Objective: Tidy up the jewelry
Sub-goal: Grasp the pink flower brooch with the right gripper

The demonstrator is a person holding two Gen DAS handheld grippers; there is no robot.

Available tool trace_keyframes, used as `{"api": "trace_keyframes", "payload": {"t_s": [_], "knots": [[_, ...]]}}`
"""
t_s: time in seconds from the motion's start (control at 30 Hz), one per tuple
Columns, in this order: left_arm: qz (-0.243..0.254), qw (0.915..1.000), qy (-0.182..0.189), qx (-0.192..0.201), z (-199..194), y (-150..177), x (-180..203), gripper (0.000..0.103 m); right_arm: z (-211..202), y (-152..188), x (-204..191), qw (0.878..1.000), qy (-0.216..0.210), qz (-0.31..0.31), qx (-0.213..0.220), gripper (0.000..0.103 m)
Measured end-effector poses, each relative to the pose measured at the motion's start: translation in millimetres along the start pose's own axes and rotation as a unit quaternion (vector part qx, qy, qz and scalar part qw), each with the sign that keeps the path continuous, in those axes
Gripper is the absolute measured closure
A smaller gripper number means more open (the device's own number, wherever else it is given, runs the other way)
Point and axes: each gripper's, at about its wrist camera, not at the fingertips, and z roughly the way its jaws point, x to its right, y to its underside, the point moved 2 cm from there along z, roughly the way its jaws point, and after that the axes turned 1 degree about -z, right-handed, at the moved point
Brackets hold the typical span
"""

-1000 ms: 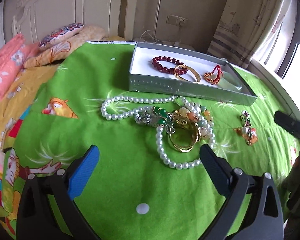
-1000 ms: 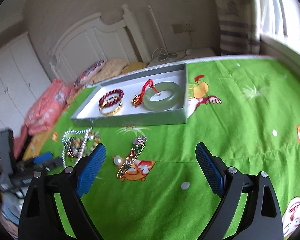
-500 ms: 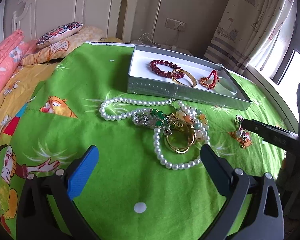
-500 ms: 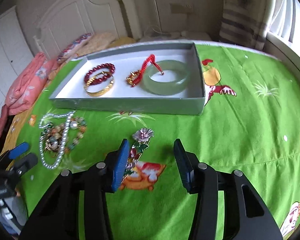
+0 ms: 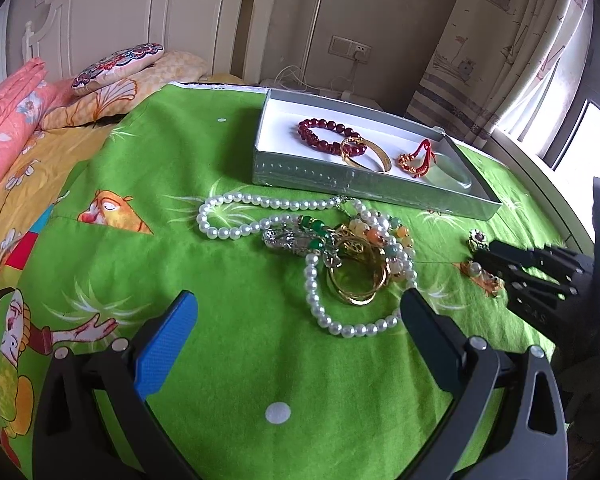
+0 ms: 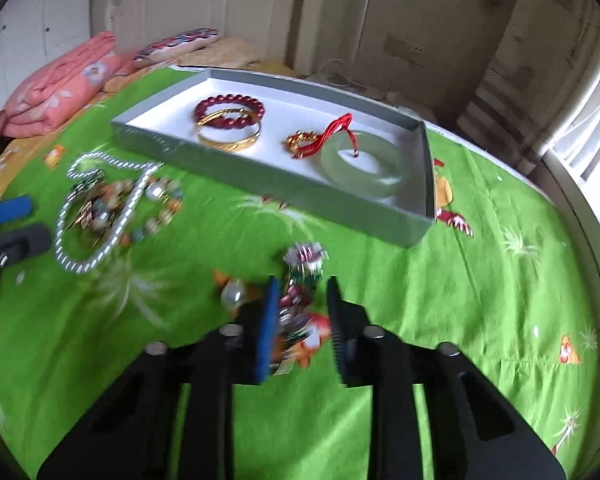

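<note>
Right gripper closing around the brooch on the green bedspread

I see the green bedspread (image 5: 228, 280) filling both views, with the grey tray (image 6: 284, 184) lying on it and holding a jade bangle (image 6: 364, 168), a red bead bracelet (image 6: 230, 110), a gold bangle (image 6: 228, 138) and a red-corded charm (image 6: 320, 140). Nearer me, a pearl necklace (image 5: 316, 276) lies tangled with other pieces, just ahead of my left gripper (image 5: 296, 316), whose jaws stand wide apart over bare cloth. My right gripper (image 6: 302, 312) has its jaws closing with the jewelled brooch (image 6: 300, 280) between them; the motion blur hides whether the pads press it yet
</note>
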Motion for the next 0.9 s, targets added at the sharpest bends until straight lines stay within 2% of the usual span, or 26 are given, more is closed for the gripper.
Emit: {"api": "trace_keyframes", "payload": {"t_s": [0.17, 0.3, 0.5, 0.6, 0.7, 0.77, 0.83, 0.9], "knots": [[0.012, 0.9999, 0.002, -0.006, 2, 4, 4, 0.002, -16, 11, 25, 0.997, -0.042, 0.055, 0.024, 0.085], [0.034, 0.9994, -0.002, -0.008, 3, 7, 13, 0.002, -24, 16, 47, 0.989, -0.089, 0.109, 0.045, 0.085], [0.043, 0.9990, -0.004, -0.009, 1, 8, 18, 0.004, -31, 17, 46, 0.989, -0.087, 0.108, 0.056, 0.085], [0.053, 0.9984, -0.018, -0.003, -2, 9, 23, 0.004, -30, 15, 47, 0.988, -0.088, 0.112, 0.057, 0.085], [0.080, 0.9967, -0.010, 0.005, -6, 12, 36, 0.020, -29, 17, 50, 0.987, -0.093, 0.121, 0.057, 0.085], [0.095, 0.9954, 0.009, 0.003, -5, 12, 45, 0.041, -29, 16, 51, 0.986, -0.094, 0.124, 0.057, 0.085], [0.110, 0.9938, 0.019, -0.005, 1, 9, 52, 0.053, -29, 17, 51, 0.986, -0.094, 0.123, 0.057, 0.085], [0.115, 0.9933, 0.013, -0.009, 6, 7, 55, 0.058, -29, 17, 51, 0.986, -0.095, 0.123, 0.058, 0.085]]}}
